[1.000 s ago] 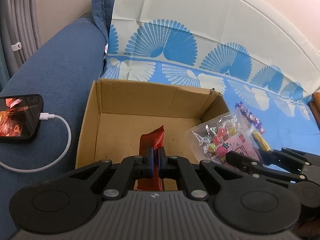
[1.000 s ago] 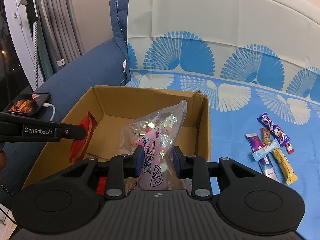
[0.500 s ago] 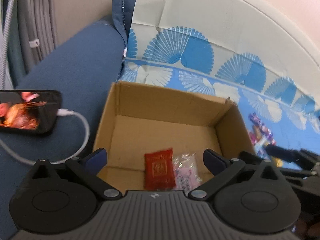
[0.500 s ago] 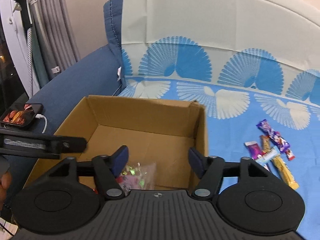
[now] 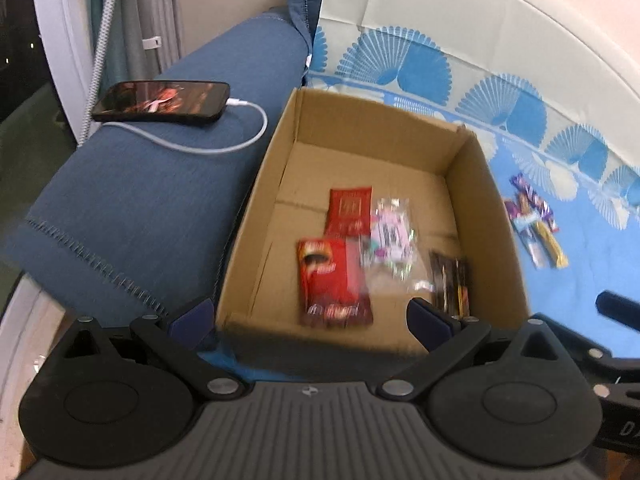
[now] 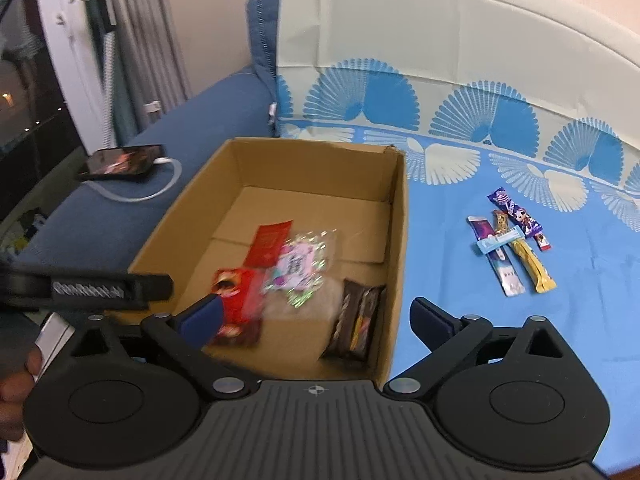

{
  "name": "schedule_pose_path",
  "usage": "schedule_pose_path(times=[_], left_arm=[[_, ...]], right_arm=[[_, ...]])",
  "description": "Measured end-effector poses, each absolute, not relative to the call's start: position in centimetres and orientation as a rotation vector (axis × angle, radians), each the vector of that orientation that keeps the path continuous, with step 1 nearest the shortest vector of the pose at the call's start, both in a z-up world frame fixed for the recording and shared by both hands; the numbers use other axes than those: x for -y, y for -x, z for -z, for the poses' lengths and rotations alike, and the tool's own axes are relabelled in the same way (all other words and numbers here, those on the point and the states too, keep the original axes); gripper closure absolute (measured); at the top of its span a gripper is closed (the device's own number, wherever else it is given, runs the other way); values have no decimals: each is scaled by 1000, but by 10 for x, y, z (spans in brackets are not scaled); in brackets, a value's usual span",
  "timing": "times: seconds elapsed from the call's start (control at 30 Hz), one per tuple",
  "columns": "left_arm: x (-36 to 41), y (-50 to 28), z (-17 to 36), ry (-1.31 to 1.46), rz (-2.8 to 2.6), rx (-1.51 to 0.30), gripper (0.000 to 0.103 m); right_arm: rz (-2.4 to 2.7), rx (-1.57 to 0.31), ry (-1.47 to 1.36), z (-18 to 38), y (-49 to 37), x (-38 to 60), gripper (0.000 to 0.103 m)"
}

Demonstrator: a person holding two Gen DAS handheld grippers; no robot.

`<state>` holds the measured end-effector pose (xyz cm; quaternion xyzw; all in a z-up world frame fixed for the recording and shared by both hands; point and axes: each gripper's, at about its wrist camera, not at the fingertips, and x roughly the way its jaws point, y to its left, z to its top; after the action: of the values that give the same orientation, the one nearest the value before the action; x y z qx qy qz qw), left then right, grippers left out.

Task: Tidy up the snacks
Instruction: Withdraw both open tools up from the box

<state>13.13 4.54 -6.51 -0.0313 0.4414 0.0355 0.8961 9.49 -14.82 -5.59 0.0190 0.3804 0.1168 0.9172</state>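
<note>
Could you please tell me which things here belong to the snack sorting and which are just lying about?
Job: brown cardboard box; red, clear and dark snack packets inside; loose wrapped candy bars on the blue sheet.
Lying about: black phone; white charging cable.

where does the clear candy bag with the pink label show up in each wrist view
Left wrist: the clear candy bag lies mid-frame on the floor of the cardboard box, just right of the small red packet.
Right wrist: the candy bag sits left of centre, again in the box, right of the same red packet.
Shared landmark: the phone on the sofa arm, upper left in both views.
</note>
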Motion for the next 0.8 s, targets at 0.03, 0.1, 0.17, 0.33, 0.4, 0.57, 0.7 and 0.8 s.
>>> schedule_pose_path(times=[0.03,0.1,0.17,0.33,0.4,0.57,0.7,0.8], left_arm=[[-44,-122,63,56,-80,-912,0],[-42,-107,58,55,-85,-895,0],[-39,-93,50,52,-85,-865,0],[-31,-67,30,27,-69,-795,0],[-27,-58,23,21,-65,-766,0],[-19,-38,10,2,-51,-711,0],[-19,-29,5,-9,-48,-687,0],[-19,-26,3,-9,-49,-680,0]], right_arm=[[-244,-778,-36,53,-86,147,3],[-247,-770,-27,50,-68,146,3],[-252,-759,-22,45,-50,145,3],[-249,-697,-17,31,-17,147,2],[-243,-673,-21,26,-8,150,2],[-234,-624,-20,15,14,154,1],[-233,-595,-12,9,24,153,0],[-232,-585,-12,7,28,152,0]])
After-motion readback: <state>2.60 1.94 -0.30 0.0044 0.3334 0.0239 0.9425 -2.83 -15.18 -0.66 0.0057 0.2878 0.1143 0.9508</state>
